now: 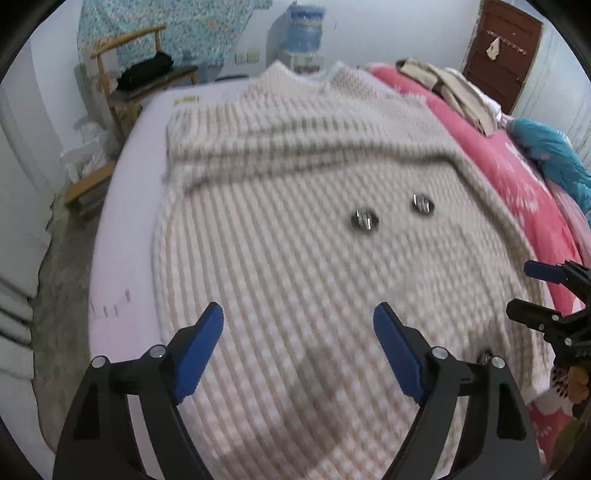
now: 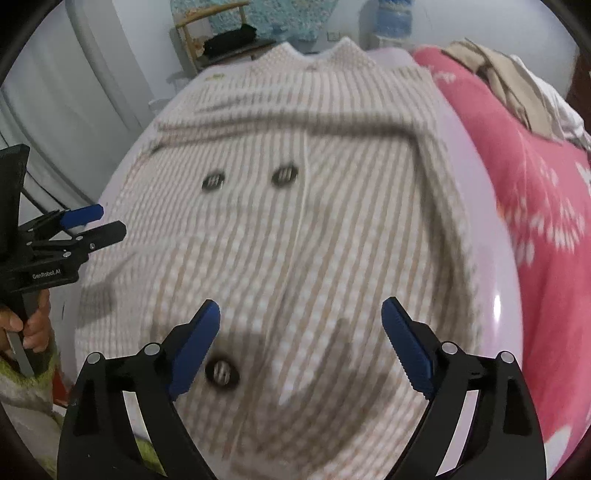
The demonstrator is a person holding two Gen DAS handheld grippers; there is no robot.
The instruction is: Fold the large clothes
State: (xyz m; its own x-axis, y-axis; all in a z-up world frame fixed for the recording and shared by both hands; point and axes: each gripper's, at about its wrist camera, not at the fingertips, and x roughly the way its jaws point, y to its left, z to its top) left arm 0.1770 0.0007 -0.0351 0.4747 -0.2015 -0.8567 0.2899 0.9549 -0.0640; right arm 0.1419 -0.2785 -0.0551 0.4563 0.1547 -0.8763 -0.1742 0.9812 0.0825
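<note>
A large beige-and-white checked knit coat (image 1: 295, 184) (image 2: 332, 221) lies flat on the lilac bed sheet (image 1: 125, 229), its collar (image 1: 306, 79) at the far end. Dark buttons (image 1: 364, 218) (image 2: 284, 176) show on its front, and a long crease runs across the chest. My left gripper (image 1: 299, 314) hovers open over the coat's near part with nothing between its blue pads. My right gripper (image 2: 301, 310) is open too, above the hem near another button (image 2: 221, 373). Each gripper also shows in the other's view: the right gripper (image 1: 519, 288) at the right edge, the left gripper (image 2: 110, 219) at the left edge, held by a hand (image 2: 35, 325).
A pink patterned blanket (image 1: 517, 177) (image 2: 546, 184) borders the coat on the right, with a heap of beige clothes (image 1: 450, 88) and a teal cloth (image 1: 554, 155) on it. Beyond the bed stand a wooden chair (image 1: 125, 74), a water dispenser (image 1: 304, 33) and a brown door (image 1: 502, 51).
</note>
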